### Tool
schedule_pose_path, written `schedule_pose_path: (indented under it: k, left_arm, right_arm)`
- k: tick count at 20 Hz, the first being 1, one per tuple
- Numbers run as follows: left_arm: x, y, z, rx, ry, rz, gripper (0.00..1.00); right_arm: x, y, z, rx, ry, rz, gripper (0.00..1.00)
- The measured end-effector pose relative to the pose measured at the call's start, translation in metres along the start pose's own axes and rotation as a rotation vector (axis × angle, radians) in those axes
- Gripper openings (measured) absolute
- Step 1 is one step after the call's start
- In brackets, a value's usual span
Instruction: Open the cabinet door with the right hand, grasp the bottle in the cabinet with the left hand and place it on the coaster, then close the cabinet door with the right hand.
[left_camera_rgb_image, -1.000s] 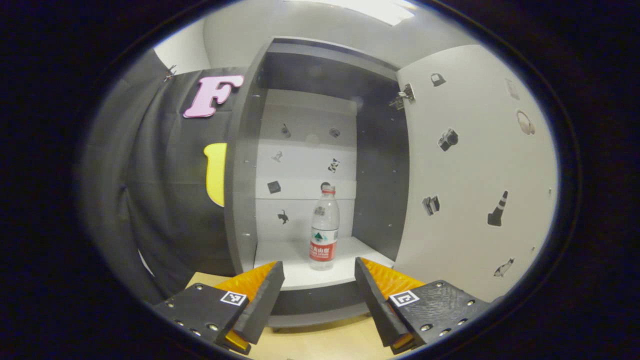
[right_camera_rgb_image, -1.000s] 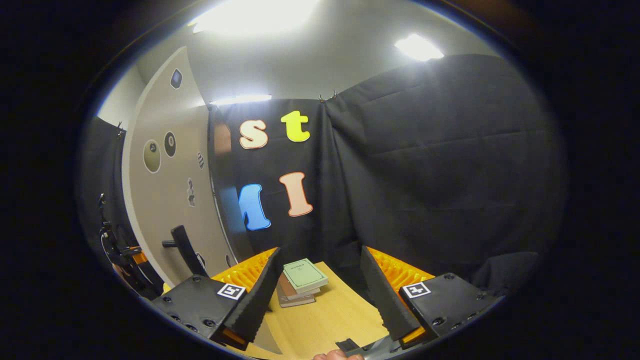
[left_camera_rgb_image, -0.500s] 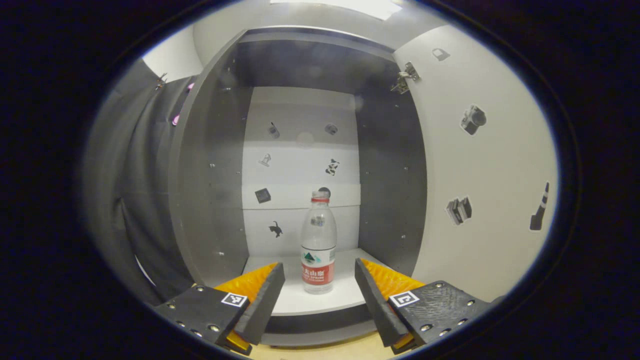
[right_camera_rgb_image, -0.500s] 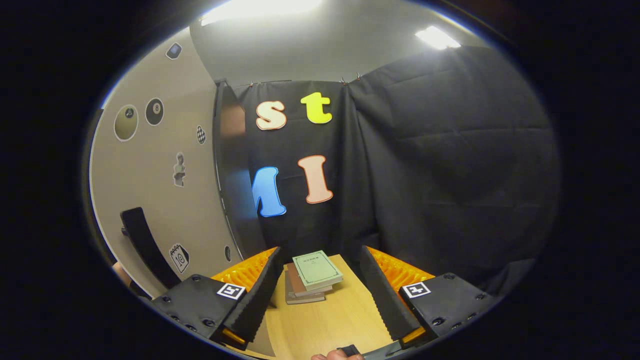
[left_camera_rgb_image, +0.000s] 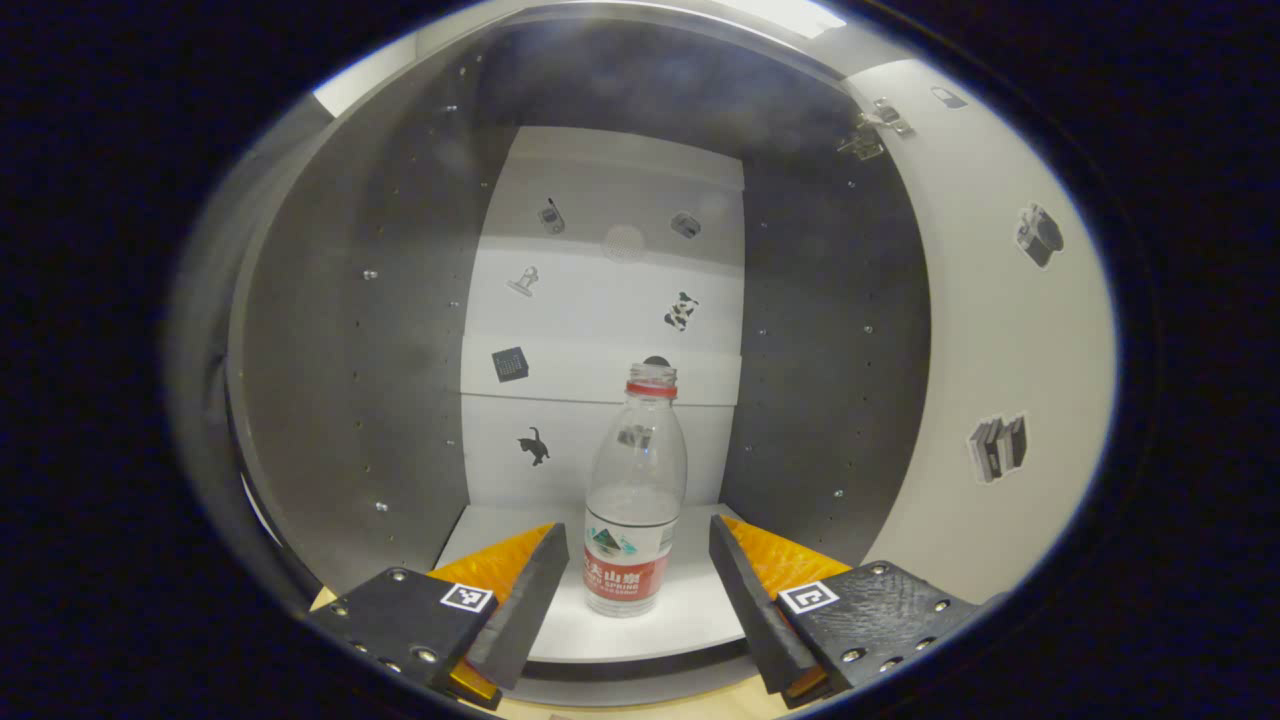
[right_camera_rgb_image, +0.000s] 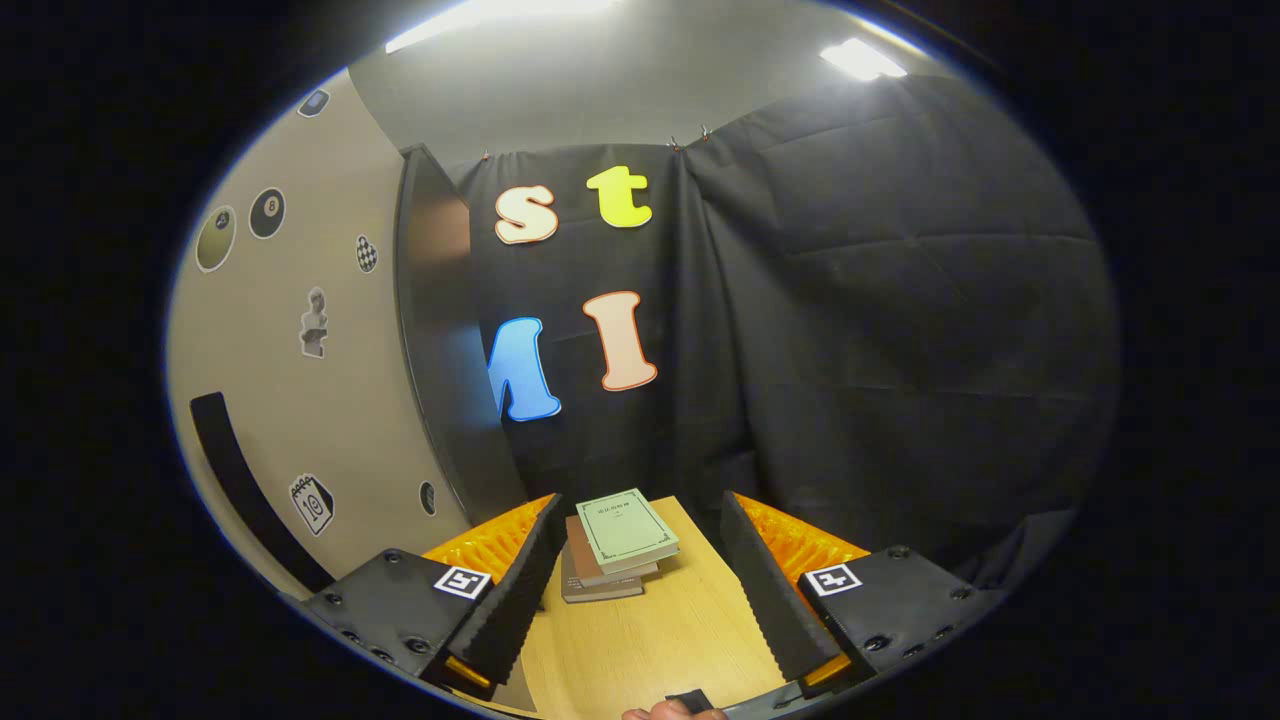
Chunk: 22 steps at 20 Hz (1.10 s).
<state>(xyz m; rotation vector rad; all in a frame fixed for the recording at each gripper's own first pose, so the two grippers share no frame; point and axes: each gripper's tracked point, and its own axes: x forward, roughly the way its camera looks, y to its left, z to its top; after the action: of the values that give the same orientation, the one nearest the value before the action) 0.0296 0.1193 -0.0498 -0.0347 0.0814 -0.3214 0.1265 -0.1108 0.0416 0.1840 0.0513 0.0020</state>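
Left gripper view: left gripper (left_camera_rgb_image: 637, 580) held at the mouth of the open grey cabinet (left_camera_rgb_image: 330, 400), jaws spread wide, nothing between the pads in contact. The clear plastic water bottle with red cap ring and red-and-white label (left_camera_rgb_image: 634, 500) stands upright on the cabinet's white floor panel (left_camera_rgb_image: 690, 620), between the two fingers but apart from both; it looks slightly nearer the left finger. White back panel of the cabinet carries small dark stickers (left_camera_rgb_image: 535, 445). The white cabinet door (left_camera_rgb_image: 1000, 330) is swung open on the right, hinge at top.

Right gripper view: right gripper (right_camera_rgb_image: 637, 590) over the light wooden table (right_camera_rgb_image: 650, 640), jaws wide, holding nothing. A small stack of books, green cover on top (right_camera_rgb_image: 618, 540), lies on the table beyond the fingertips. Outer face of the door with its black handle (right_camera_rgb_image: 240, 480) is to the left.
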Motion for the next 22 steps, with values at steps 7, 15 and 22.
schedule_pose_path:
  k: [7,15,22]
  left_arm:
    - [0.017,0.002,-0.005,0.011,0.027,0.01,0.88]
    - [0.038,0.002,-0.005,-0.038,0.033,-0.038,0.85]
    - [0.041,0.0,-0.004,-0.018,0.042,-0.065,0.87]
  right_arm:
    - [0.01,-0.009,-0.003,-0.013,0.004,-0.021,0.98]
    - [0.022,-0.006,-0.01,-0.022,0.013,-0.031,0.98]
    - [0.027,-0.01,-0.019,-0.003,0.029,-0.036,0.98]
